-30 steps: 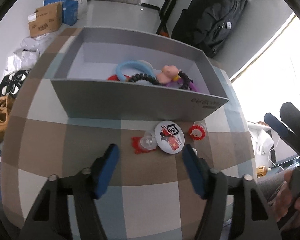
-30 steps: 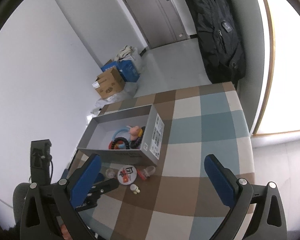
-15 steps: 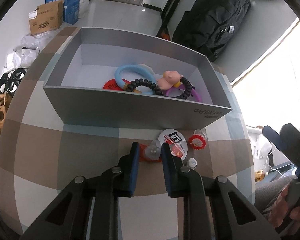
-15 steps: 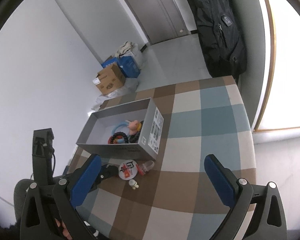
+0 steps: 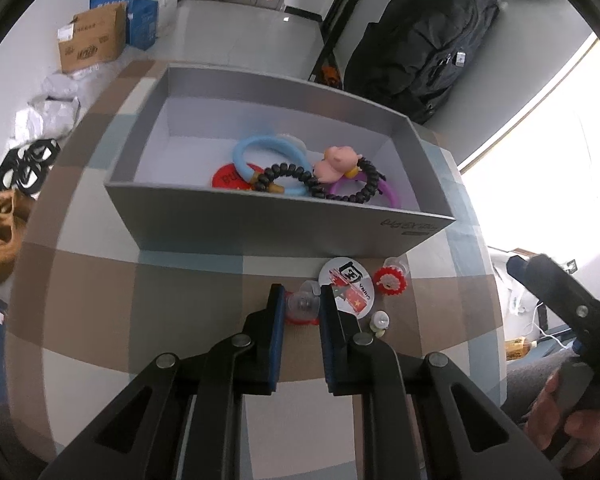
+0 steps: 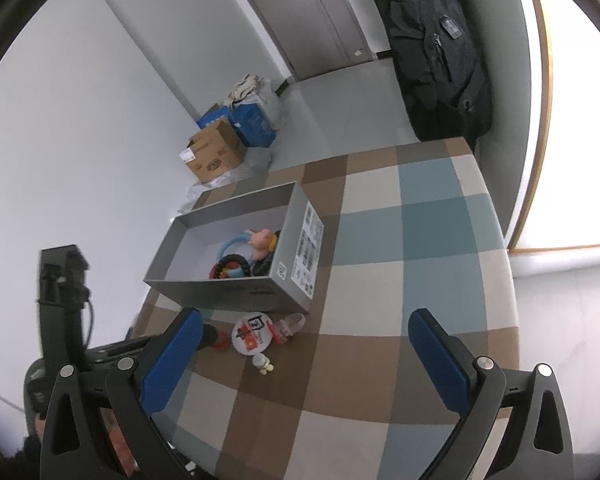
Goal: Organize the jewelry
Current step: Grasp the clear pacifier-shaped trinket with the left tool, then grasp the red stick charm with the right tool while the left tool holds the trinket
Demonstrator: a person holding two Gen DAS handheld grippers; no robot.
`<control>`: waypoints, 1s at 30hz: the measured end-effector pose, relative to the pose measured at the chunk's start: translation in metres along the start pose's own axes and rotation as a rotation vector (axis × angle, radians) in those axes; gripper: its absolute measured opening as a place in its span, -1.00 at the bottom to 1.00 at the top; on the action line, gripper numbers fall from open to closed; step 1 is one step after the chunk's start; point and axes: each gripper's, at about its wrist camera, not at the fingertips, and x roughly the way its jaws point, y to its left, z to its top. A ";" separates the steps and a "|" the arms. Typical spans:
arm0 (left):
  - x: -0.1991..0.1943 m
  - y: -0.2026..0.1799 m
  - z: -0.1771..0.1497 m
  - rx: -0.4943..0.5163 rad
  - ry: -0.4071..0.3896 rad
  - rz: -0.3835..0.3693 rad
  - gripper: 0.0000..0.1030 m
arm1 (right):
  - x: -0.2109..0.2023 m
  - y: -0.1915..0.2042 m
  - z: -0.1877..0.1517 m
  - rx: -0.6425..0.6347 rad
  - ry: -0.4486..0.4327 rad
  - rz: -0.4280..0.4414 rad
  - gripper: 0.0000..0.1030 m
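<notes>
A grey box on the checked tablecloth holds a blue ring, a black bead bracelet, a pink pig charm, a purple ring and a red disc. In front of the box lie a round white badge, a red flower clip and a small white earring. My left gripper is shut on a red and clear ring at table level. My right gripper is open and empty, above the table's near edge. The box and the badge also show in the right wrist view.
A black backpack leans on the wall behind the table. Cardboard and blue boxes stand on the floor at the far left. Shoes lie on the floor to the left. The table edge curves off on the right.
My left gripper has moved forward and closed from wide open onto the red and clear ring. The right gripper has stayed open and drifted a little.
</notes>
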 end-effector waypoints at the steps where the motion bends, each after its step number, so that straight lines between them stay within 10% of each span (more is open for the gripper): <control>1: -0.002 0.000 0.000 -0.008 0.003 -0.018 -0.77 | 0.000 0.000 0.000 -0.001 0.002 -0.008 1.00; 30: -0.043 0.026 0.011 -0.111 -0.088 -0.206 -0.77 | 0.080 0.041 -0.013 -0.137 0.190 -0.122 -0.42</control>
